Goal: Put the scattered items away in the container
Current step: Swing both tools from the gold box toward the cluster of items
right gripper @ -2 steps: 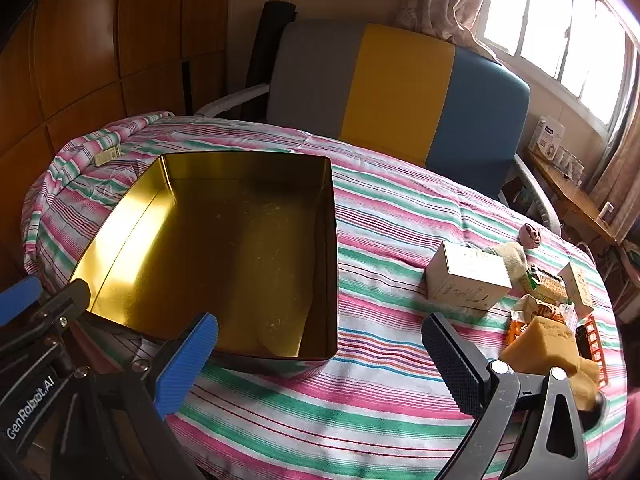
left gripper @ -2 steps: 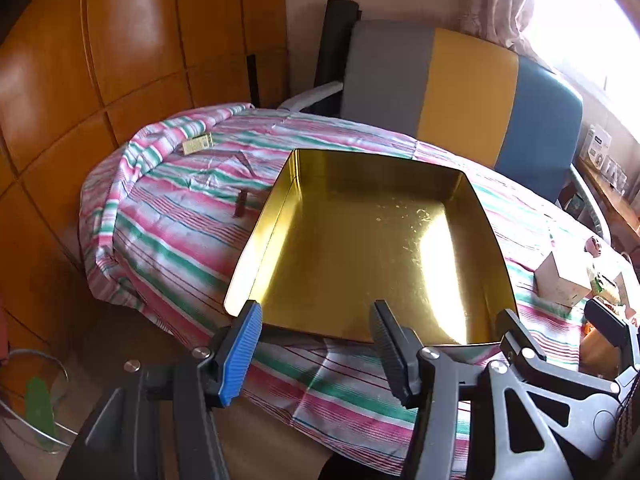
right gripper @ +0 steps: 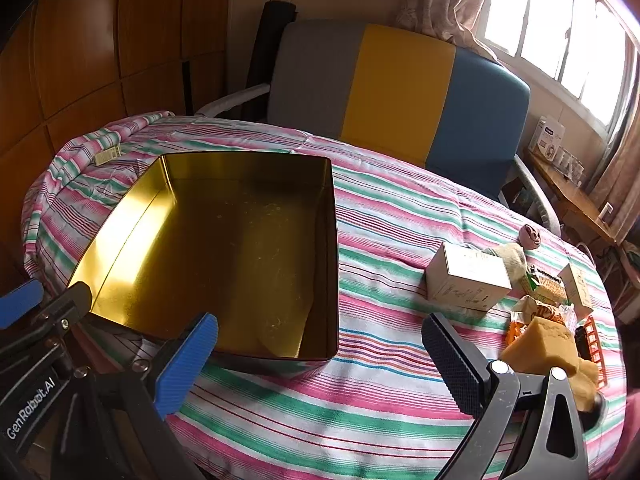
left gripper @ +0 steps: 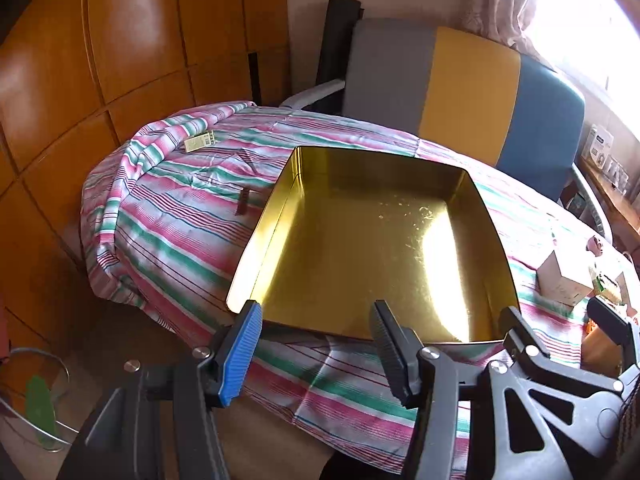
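A gold tin (left gripper: 256, 248) (right gripper: 120, 224) sits empty on the striped tablecloth. My left gripper (left gripper: 316, 344) is open just before the tin's near rim, holding nothing. My right gripper (right gripper: 320, 360) is open above the cloth by the tin's near right corner, also holding nothing. To the right lie the scattered items: a white carton (right gripper: 466, 280) (left gripper: 564, 276), a yellow sponge (right gripper: 540, 344), a small beige box (right gripper: 578, 288), snack packets (right gripper: 536, 308), a pink bud-like object (right gripper: 530, 236) and a red piece (right gripper: 592, 344). A small brown stick (left gripper: 242, 202) and a pale label box (left gripper: 199, 141) lie left of the tin.
A grey, yellow and blue chair (right gripper: 400, 92) stands behind the table. Wooden panelling (left gripper: 100, 60) runs along the left. A wire bin (left gripper: 36, 408) stands on the floor at lower left. A side shelf with small boxes (right gripper: 552, 140) is under the window.
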`<state>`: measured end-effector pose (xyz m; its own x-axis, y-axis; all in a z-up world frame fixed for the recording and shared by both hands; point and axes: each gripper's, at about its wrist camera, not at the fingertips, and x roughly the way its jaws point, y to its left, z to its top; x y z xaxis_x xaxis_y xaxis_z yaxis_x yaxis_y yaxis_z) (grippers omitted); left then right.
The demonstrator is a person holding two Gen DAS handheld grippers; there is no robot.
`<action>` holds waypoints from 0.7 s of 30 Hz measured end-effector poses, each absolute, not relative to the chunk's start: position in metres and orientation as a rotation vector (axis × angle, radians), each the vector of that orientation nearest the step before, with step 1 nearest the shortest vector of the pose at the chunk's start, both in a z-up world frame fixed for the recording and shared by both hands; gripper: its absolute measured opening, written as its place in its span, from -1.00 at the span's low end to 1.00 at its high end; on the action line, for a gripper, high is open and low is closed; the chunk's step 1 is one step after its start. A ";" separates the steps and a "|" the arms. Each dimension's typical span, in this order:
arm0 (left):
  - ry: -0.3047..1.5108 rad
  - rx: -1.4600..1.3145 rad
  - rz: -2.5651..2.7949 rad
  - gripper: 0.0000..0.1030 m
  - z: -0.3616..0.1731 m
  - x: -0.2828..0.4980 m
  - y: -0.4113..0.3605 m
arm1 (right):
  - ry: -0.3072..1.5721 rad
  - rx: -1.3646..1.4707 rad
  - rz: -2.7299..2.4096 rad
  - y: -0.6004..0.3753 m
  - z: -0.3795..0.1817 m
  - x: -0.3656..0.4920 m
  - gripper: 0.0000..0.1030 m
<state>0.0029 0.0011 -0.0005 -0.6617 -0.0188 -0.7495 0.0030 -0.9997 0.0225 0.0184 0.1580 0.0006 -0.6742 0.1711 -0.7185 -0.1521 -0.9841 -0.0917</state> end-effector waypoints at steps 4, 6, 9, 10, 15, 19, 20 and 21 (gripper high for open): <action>-0.022 1.272 -2.853 0.11 -0.003 0.006 -0.001 | -0.038 -1.179 2.725 0.159 0.001 0.021 1.00; -0.041 1.283 -2.841 0.11 -0.005 0.006 0.002 | -0.053 -1.197 2.711 0.156 0.003 0.019 1.00; -0.041 1.290 -2.831 0.11 -0.007 0.007 0.003 | -0.057 -1.188 2.714 0.152 0.002 0.020 1.00; -0.036 1.306 -2.825 0.10 -0.005 0.005 0.002 | -0.046 -1.184 2.719 0.154 0.002 0.020 1.00; -0.043 1.318 -2.825 0.10 -0.003 0.005 0.001 | -0.032 -1.180 2.722 0.156 0.001 0.021 1.00; -0.063 1.318 -2.829 0.10 -0.003 0.006 0.004 | -0.021 -1.175 2.721 0.158 0.001 0.023 1.00; -0.066 1.319 -2.833 0.10 -0.004 0.007 0.005 | -0.017 -1.173 2.719 0.159 0.001 0.023 1.00; -0.068 1.320 -2.837 0.10 -0.004 0.007 0.007 | -0.012 -1.171 2.718 0.160 0.001 0.023 1.00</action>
<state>0.0074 0.0066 -0.0038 -0.6443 -0.0295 -0.7642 -0.0073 -0.9990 0.0447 0.0231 0.1601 0.0011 -0.6731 0.1698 -0.7198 -0.1632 -0.9834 -0.0794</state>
